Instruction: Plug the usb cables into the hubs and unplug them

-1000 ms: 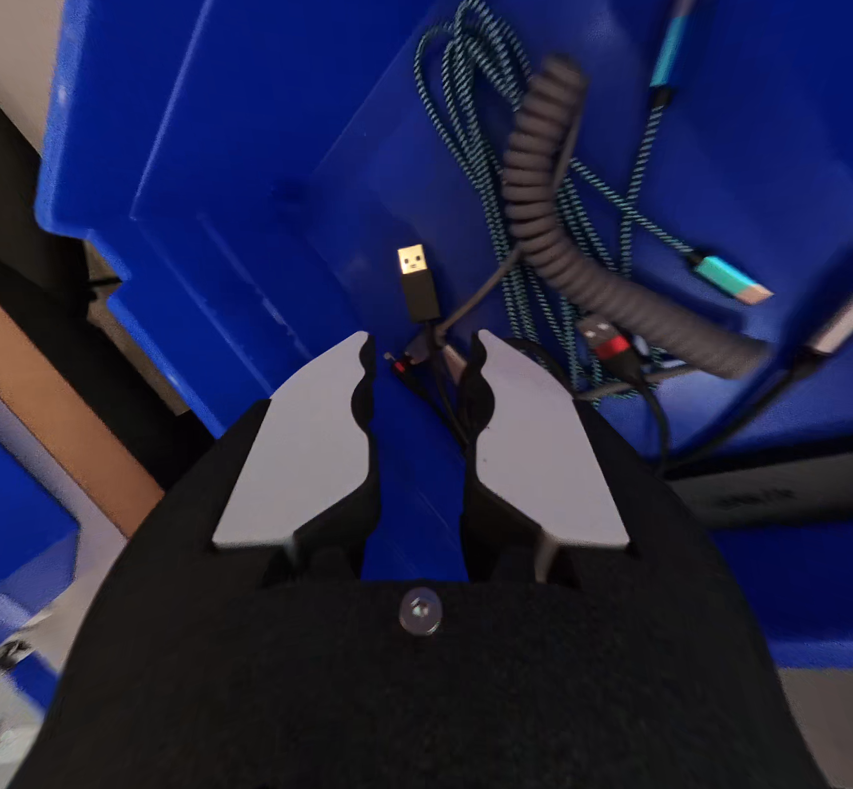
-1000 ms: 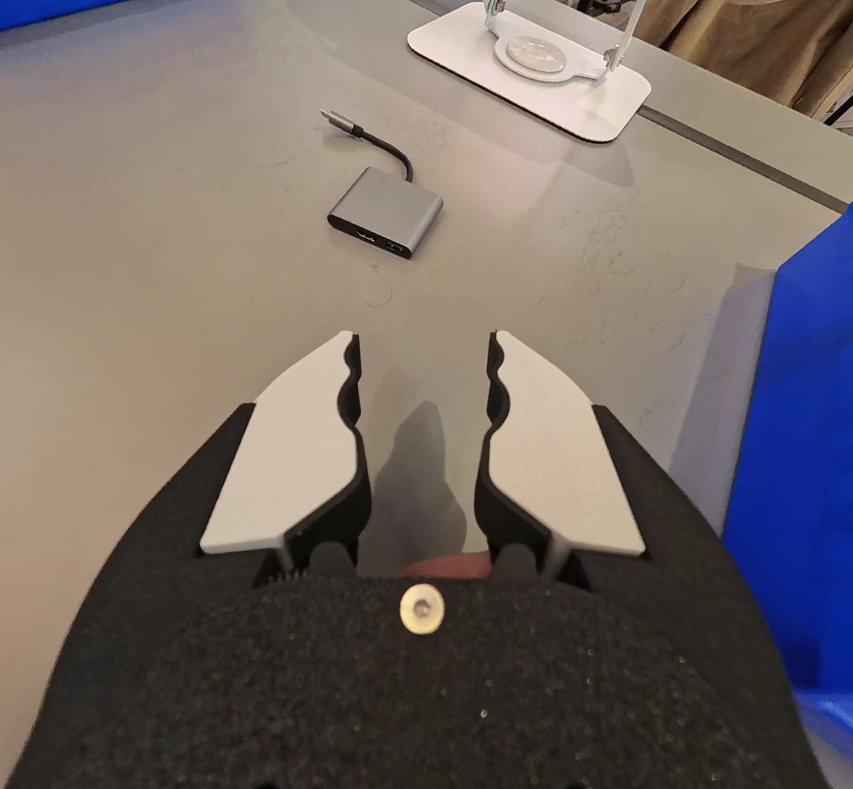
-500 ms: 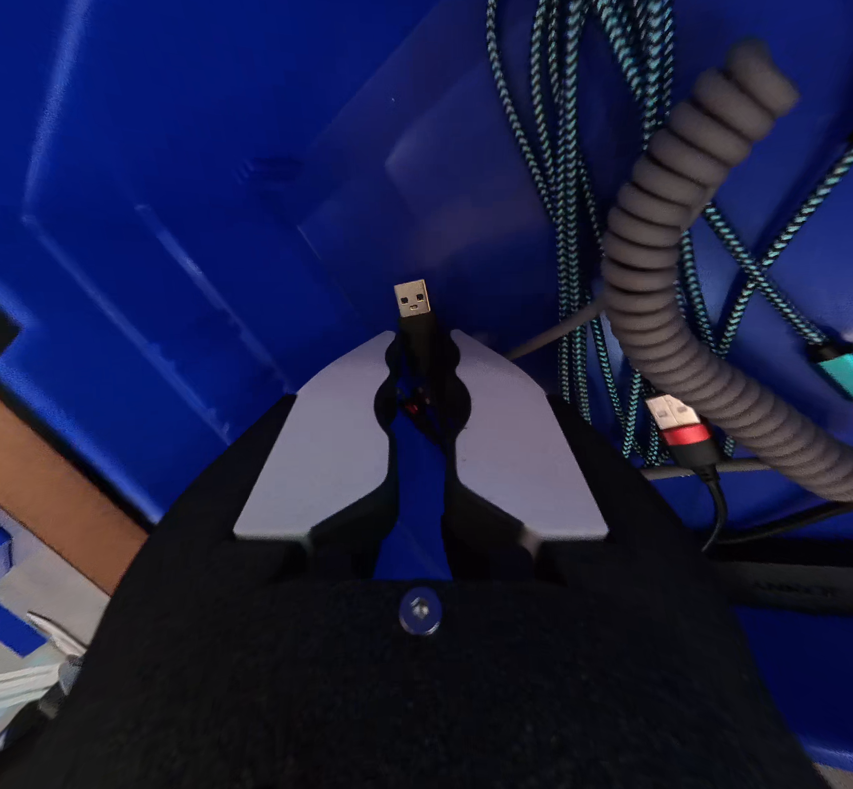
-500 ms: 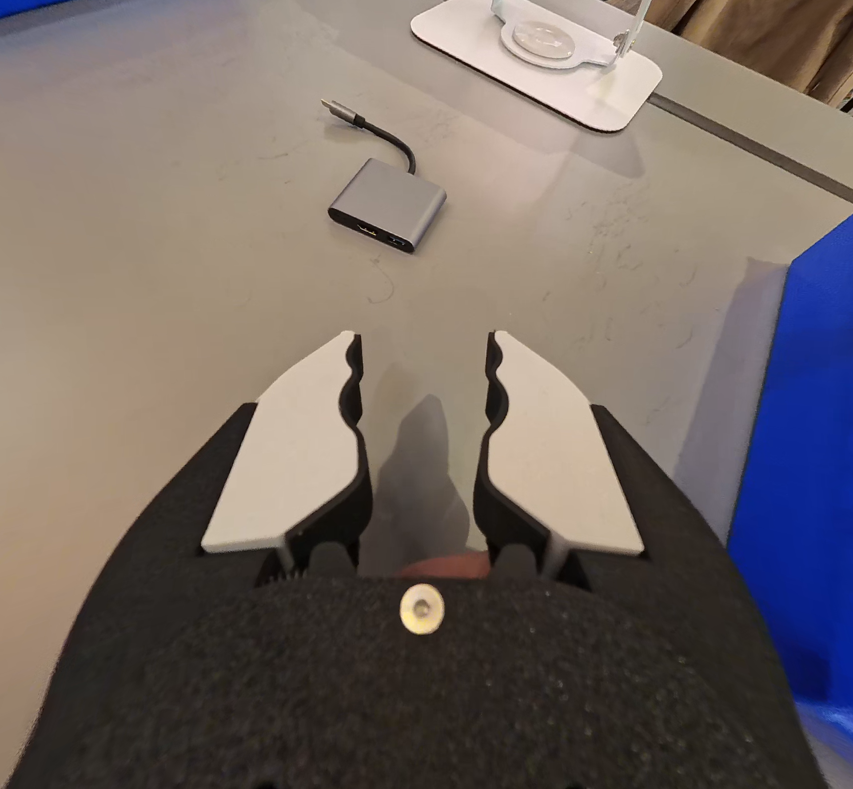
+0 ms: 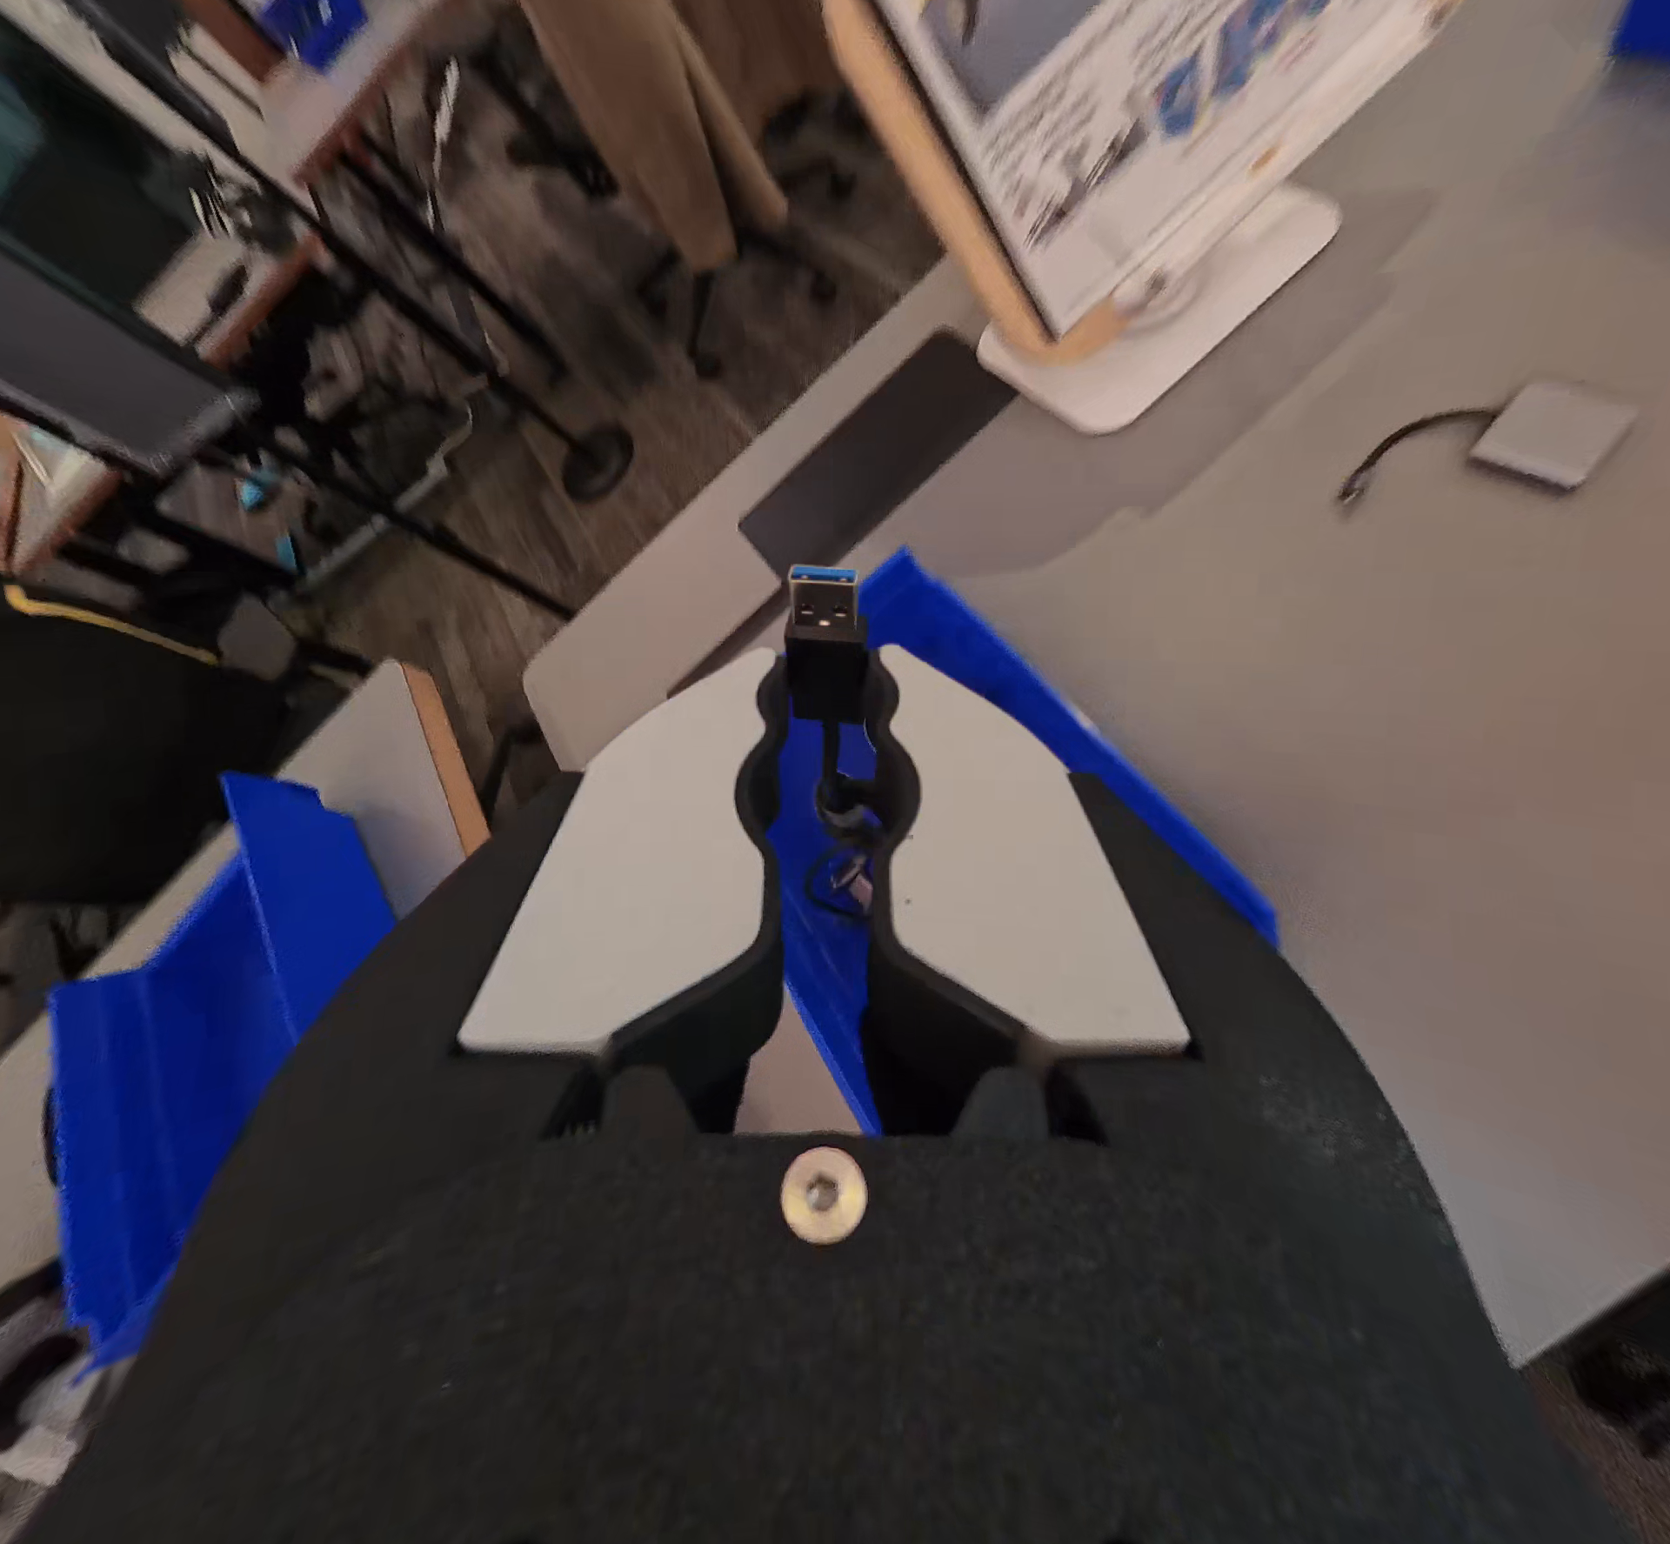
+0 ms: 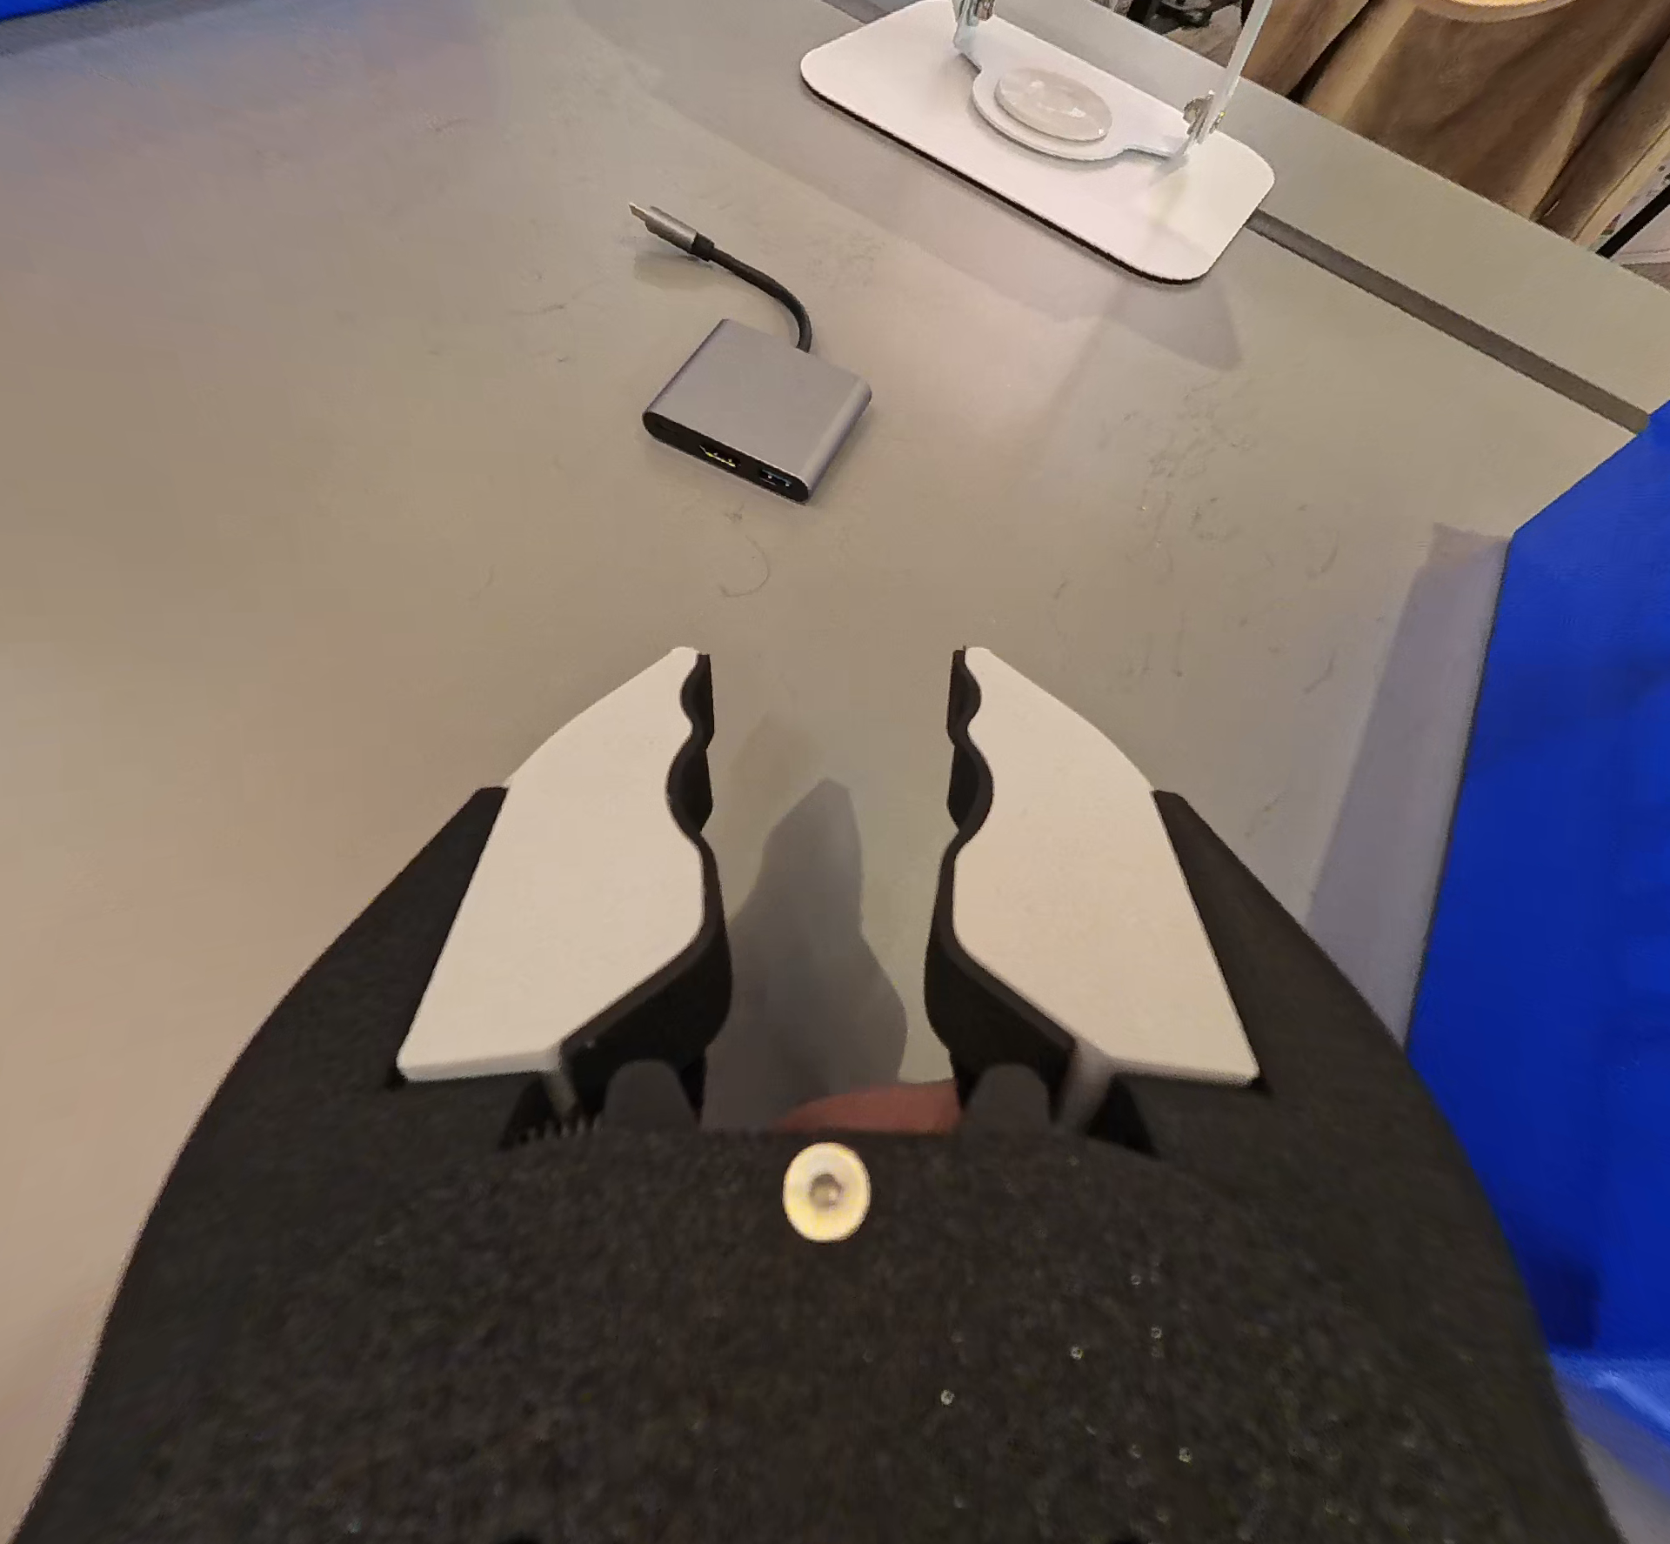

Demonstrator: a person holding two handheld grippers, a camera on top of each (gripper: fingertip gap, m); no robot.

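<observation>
USB plug (image 5: 824,633) clamped in left hand-held gripper (image 5: 827,669); right hand-held gripper (image 6: 830,665) open, empty; hub (image 6: 757,409) on table (image 6: 271,416) unplugged; insertion pending.

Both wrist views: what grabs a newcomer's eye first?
In the left wrist view, the black USB plug sticking out of the shut left gripper, raised above the blue bin. In the right wrist view, the small grey hub lying alone on the grey table, straight ahead of the open, empty right gripper.
</observation>
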